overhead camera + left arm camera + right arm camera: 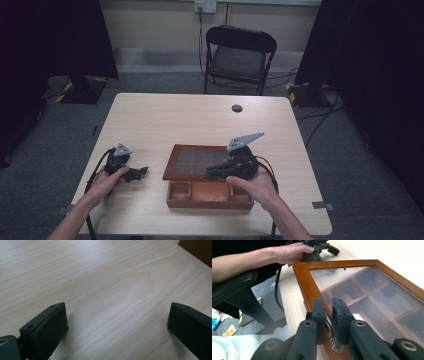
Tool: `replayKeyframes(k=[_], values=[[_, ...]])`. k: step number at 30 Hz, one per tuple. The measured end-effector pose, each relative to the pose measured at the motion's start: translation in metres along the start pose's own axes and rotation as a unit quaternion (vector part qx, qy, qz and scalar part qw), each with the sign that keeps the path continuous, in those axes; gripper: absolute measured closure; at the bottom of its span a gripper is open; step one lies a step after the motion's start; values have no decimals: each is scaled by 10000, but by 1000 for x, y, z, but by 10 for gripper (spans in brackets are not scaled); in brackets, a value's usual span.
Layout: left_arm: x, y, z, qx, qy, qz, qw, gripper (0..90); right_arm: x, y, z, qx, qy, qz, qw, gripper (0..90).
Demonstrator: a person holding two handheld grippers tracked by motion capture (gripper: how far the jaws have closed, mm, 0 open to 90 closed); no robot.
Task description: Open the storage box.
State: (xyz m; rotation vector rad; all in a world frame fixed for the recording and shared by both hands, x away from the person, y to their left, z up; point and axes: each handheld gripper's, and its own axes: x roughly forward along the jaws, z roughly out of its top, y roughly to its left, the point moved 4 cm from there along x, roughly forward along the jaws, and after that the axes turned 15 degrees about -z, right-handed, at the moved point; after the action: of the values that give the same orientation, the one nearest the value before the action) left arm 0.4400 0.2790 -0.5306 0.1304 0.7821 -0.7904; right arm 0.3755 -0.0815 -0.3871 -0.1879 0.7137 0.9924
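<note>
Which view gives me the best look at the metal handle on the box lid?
The right gripper view: the right gripper is shut on the metal handle at the lid's frame edge. In the high view the handle is hidden under that gripper. The left gripper view faces bare table.

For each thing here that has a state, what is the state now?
Wooden box: partly open, front compartments look empty.
Glass lid: raised at its front edge, tilted.
Metal handle: pinched between the right gripper's jaws.
Right gripper: shut on the metal handle.
Left gripper: open, holding nothing, over the bare table.
Folding chair: unfolded, unoccupied.
</note>
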Motion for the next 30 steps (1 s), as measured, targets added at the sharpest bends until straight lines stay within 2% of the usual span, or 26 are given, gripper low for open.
replayKeyframes(k=[30], values=[[1, 0, 0, -24, -36, -2, 10000, 22, -8, -8, 18, 242, -106, -60, 9996, 812]])
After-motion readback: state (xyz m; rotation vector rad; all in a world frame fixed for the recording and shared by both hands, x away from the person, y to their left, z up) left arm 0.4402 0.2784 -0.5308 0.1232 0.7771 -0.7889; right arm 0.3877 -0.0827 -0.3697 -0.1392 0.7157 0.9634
